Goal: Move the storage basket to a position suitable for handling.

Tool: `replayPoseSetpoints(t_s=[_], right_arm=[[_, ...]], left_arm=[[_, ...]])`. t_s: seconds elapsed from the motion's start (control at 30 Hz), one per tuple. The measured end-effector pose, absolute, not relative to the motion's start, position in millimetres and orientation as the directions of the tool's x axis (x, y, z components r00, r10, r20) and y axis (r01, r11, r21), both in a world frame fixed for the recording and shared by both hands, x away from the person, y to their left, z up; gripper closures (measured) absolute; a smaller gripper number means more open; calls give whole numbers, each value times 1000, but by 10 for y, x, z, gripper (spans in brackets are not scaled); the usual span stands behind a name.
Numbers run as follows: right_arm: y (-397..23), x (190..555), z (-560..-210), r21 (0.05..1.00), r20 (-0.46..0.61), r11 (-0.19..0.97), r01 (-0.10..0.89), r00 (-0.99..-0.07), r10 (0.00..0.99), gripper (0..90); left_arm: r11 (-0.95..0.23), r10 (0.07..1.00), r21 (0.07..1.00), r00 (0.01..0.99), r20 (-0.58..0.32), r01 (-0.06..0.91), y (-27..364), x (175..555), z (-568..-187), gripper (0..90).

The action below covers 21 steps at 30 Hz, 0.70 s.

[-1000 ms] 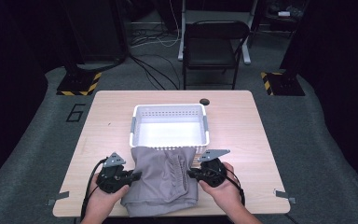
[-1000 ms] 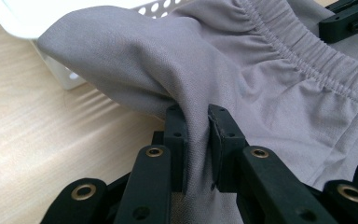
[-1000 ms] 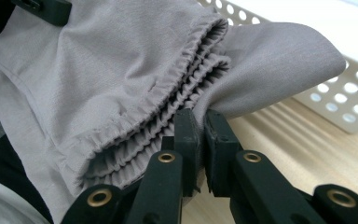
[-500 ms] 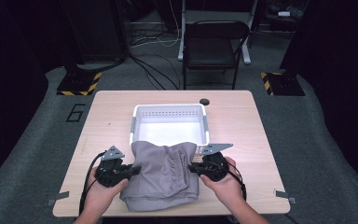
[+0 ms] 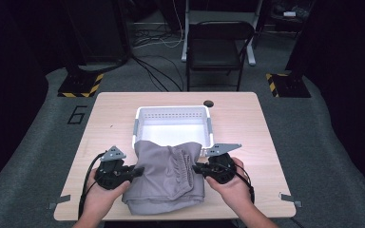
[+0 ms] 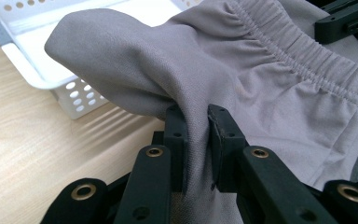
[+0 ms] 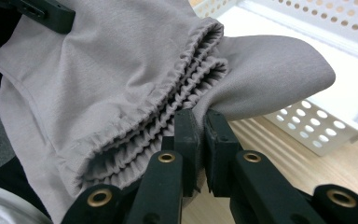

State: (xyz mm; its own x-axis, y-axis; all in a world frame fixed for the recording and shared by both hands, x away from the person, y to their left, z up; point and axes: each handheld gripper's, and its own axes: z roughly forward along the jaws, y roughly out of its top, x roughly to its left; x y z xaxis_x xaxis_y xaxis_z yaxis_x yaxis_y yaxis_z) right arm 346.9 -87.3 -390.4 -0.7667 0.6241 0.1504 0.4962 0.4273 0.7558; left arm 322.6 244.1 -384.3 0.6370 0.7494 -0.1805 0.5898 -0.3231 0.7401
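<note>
A folded grey garment (image 5: pixel 168 175) with an elastic waistband (image 6: pixel 303 56) lies at the table's near edge, its far fold draped over the front rim of a white perforated basket (image 5: pixel 171 114). My left gripper (image 5: pixel 135 171) is shut on the garment's left side; its jaws pinch a fold of cloth (image 6: pixel 196 135). My right gripper (image 5: pixel 197 168) is shut on the right side, clamping the gathered waistband layers (image 7: pixel 198 126). The basket's floor (image 7: pixel 307 51) shows bare behind the cloth.
The wooden table (image 5: pixel 247 118) has a small dark round object (image 5: pixel 208 103) near its far edge. A black chair (image 5: pixel 216 47) stands beyond the table, with cables on the floor. Yellow-black striped bases (image 5: pixel 78 85) sit at both far corners.
Both grippers have carried the garment toward the near edge. Its far fold now overlaps the basket's front rim less than before.
</note>
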Motion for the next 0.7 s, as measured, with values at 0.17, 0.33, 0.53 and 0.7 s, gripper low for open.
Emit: replayPoseSetpoints(t_s=[0.17, 0.33, 0.53, 0.7], right_arm=[[-894, 3457, -3790, 766, 146, 424, 483, -774, 617, 848], [-899, 3477, -3700, 767, 145, 422, 483, -772, 619, 848], [-909, 3507, -3613, 769, 138, 427, 475, -776, 615, 848], [-922, 3537, -3555, 766, 141, 427, 481, -774, 618, 848]], left_arm=[[-325, 746, 742, 641, -179, 586, 2450, 3235, -3732, 791], [-319, 750, 745, 637, -180, 586, 2443, 3264, -3657, 791], [-324, 746, 742, 640, -181, 587, 2435, 3292, -3579, 790], [-339, 741, 741, 650, -170, 580, 2426, 3308, -3518, 790]])
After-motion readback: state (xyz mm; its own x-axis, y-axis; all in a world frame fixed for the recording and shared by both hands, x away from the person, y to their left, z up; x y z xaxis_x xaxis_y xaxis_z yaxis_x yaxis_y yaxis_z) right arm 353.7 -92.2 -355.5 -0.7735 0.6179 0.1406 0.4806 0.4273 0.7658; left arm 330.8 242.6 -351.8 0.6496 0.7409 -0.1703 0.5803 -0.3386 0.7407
